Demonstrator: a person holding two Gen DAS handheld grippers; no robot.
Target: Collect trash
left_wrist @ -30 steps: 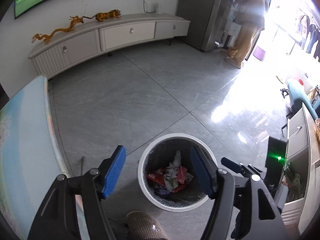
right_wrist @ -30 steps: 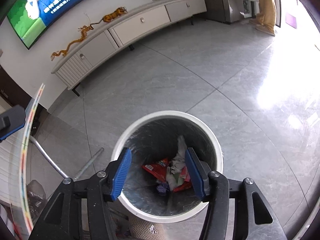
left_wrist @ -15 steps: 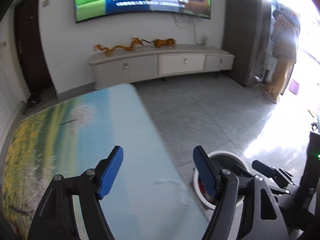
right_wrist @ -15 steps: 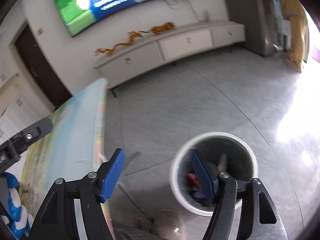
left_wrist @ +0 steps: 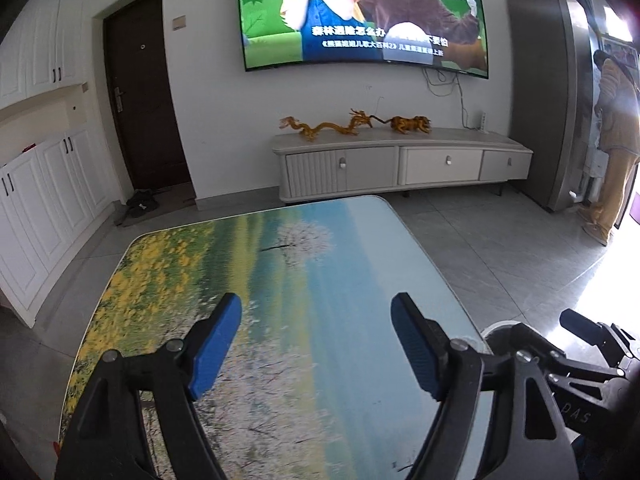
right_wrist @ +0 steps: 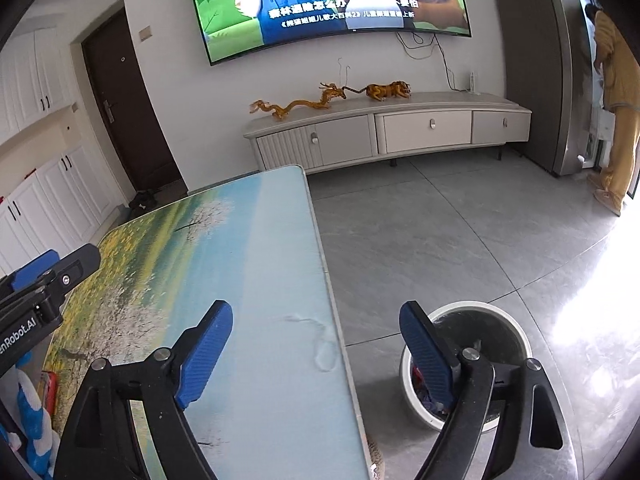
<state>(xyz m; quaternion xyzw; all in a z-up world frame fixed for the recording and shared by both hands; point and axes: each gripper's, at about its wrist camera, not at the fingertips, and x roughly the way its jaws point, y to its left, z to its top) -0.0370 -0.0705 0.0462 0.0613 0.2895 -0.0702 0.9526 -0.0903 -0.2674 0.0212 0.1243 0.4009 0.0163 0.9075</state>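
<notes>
Grey floor tiles (right_wrist: 460, 240) run ahead of you to a long pale TV cabinet (left_wrist: 400, 164) against the far wall, with a wall-mounted television (left_wrist: 360, 12) playing a cartoon above it and two orange figurines (left_wrist: 352, 126) on its top. A dark door (left_wrist: 140, 100) stands far to the left, and a person in yellow clothes (left_wrist: 616, 140) stands at the far right beside a tall grey cupboard (left_wrist: 540, 92).

Your left claw (left_wrist: 316, 340) hangs over the counter (left_wrist: 304, 264), whose top bears a printed landscape of yellow flowers, blossom and blue water. Its blue pads (left_wrist: 216, 344) are spread wide with nothing between them. To its right, past the counter's edge, you can see only a sliver of the white trash bin's rim (left_wrist: 496, 326) behind part of the other tool.

Your right claw (right_wrist: 316, 344) is also spread wide and empty. Its left finger sits over the counter's right edge, its right finger over the trash bin (right_wrist: 516, 324), which stands on the floor just beside the counter. The bin is white outside and dark inside, and some red and mixed scraps (right_wrist: 420, 376) show at its bottom behind the right finger. To the left of this claw, the black body of your left tool reaches in over the counter, and a blue-and-white striped object (right_wrist: 32, 420) shows at the lower left edge.
</notes>
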